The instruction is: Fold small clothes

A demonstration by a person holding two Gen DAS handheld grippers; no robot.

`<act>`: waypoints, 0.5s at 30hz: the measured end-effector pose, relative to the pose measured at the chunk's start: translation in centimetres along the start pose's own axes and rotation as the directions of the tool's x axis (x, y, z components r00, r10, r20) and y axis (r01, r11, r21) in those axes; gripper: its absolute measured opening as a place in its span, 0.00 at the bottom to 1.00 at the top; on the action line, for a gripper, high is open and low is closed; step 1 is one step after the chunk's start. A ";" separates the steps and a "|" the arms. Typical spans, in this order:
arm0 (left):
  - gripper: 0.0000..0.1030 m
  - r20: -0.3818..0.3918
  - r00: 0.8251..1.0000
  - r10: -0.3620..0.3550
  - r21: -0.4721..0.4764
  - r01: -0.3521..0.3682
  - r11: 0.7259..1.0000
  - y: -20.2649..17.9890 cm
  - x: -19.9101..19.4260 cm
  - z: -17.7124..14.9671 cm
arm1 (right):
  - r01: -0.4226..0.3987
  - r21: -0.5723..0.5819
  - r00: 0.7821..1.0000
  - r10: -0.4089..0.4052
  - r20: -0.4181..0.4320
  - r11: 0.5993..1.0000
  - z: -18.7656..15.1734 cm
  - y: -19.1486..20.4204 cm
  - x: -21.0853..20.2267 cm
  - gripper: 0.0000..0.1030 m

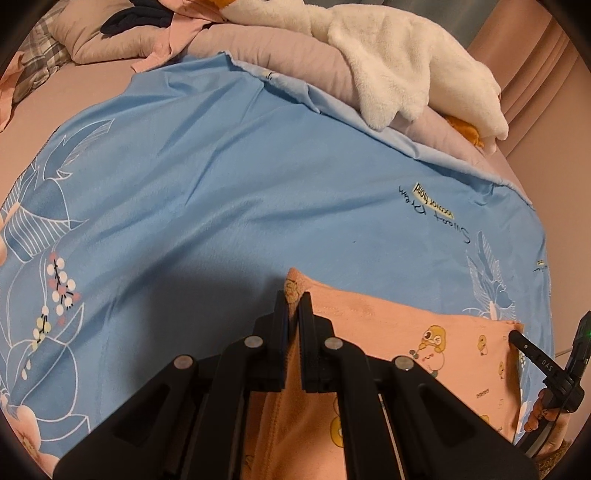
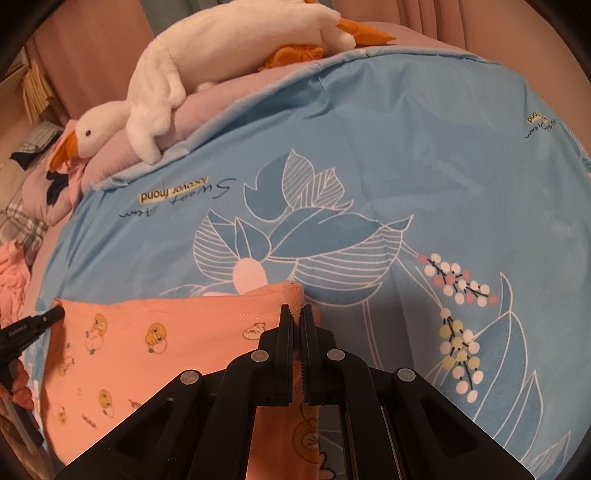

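A: Bedding noted first: blue floral sheet (image 1: 221,192) spread over a bed, plush goose (image 2: 155,110) lying on the mauve quilt (image 1: 280,55) at the far edge, pink curtains (image 1: 535,74) behind.

B: Location of garment?

A: Small peach garment with duck print (image 2: 147,350) lies on the sheet at the near edge. Lower part cut off by the frame and by the gripper bodies in both views, so its full shape cannot be made out.

B: Left gripper (image 1: 293,306)?

A: Jaws drawn together, pinching one top corner of the garment; cloth shows in the narrow slot between the fingers.

B: Right gripper (image 2: 295,314)?

A: Same: clamped on the opposite top corner, peach fabric visible between the pads. In each view the other gripper's tip appears only at the garment's far corner, mostly out of frame.

B: Anything else unclear?

A: Dark and pink clothes (image 1: 147,22) heaped beyond the quilt; items not distinguishable.
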State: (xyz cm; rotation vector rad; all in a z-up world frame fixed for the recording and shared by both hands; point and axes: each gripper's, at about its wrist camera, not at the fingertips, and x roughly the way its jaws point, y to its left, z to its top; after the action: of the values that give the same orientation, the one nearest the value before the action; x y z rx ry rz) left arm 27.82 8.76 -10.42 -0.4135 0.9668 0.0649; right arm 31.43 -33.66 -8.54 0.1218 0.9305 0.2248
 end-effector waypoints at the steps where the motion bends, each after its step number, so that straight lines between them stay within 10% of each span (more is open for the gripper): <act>1: 0.04 -0.005 1.000 0.004 0.002 -0.004 1.000 0.0 0.2 0.0 | 0.003 -0.001 1.000 -0.003 -0.005 1.000 -0.1 0.0 0.2 0.04; 15: 0.07 -0.048 0.999 0.012 -0.014 -0.012 1.000 0.4 1.5 -0.5 | 0.031 0.001 0.999 -0.031 -0.036 1.000 -0.4 -0.3 1.2 0.04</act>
State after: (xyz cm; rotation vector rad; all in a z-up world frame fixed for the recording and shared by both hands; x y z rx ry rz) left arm 28.18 8.74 -12.02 -0.4238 1.0162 0.0729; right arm 31.83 -33.63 -9.80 0.1052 0.9675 0.1978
